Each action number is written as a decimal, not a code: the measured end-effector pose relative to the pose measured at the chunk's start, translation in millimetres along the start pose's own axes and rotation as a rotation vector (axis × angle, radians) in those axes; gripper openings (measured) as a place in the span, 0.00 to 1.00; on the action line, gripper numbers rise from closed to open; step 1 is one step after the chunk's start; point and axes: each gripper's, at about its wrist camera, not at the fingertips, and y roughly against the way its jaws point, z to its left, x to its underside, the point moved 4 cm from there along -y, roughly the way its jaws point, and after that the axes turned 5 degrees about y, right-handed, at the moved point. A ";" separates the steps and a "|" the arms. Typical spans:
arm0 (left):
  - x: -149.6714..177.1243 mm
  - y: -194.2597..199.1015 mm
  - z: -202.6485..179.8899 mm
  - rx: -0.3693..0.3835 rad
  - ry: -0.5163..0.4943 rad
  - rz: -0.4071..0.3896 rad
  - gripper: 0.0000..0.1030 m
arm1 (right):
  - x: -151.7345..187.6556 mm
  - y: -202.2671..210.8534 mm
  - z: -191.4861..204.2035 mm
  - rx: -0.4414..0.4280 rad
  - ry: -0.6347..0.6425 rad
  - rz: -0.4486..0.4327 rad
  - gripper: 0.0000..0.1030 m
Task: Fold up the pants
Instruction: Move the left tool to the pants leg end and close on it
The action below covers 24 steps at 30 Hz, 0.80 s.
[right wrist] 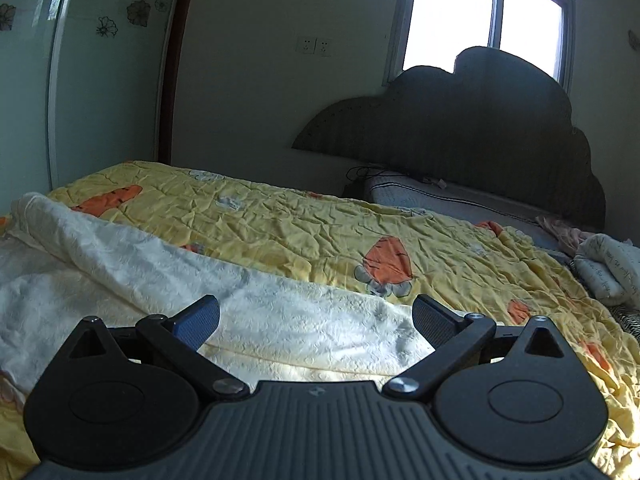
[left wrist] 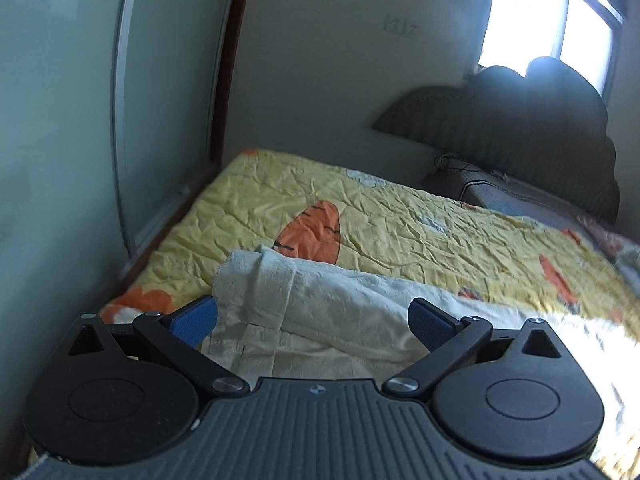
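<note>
Pants: cream-white pants (left wrist: 320, 312), textured cloth, one long edge rolled over itself into a thick ridge; they also show in my right view (right wrist: 160, 280).
Where: they lie stretched across the near side of the bed, on the yellow carrot-print quilt (left wrist: 400, 224).
Containers: I see none holding anything.
My left tongs (left wrist: 312, 320): spread wide, gripping nothing; the rolled end and the waistband lie just ahead, between the blue pads.
My right tongs (right wrist: 316, 318): also spread wide, empty, with flat pant cloth between and ahead of the fingers.
</note>
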 end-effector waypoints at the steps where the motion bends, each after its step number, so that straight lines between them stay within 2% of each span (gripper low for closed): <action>1: -15.2 -20.7 15.9 0.041 0.077 0.048 0.99 | -5.8 -8.1 -1.1 -0.022 -0.032 0.006 1.00; 3: -36.2 -57.5 41.7 0.093 0.170 0.120 0.99 | -14.7 -22.4 -2.0 -0.067 -0.091 0.015 1.00; 6: -50.8 -102.0 68.3 0.073 0.228 0.178 0.98 | -21.1 -41.5 0.7 -0.138 -0.167 0.040 1.00; 10: -60.9 -144.7 90.2 0.059 0.263 0.240 0.98 | -24.4 -65.7 9.2 -0.166 -0.167 0.074 1.00; 16: -57.9 -190.6 90.3 0.152 0.289 0.392 0.98 | -32.9 -98.7 26.6 -0.201 -0.124 0.089 1.00; 20: -52.8 -214.8 89.3 0.173 0.302 0.490 0.98 | -41.5 -117.3 37.0 -0.236 -0.107 0.090 1.00; 24: -55.6 -229.8 84.2 0.184 0.287 0.518 0.98 | -45.0 -127.9 47.5 -0.263 -0.079 0.092 1.00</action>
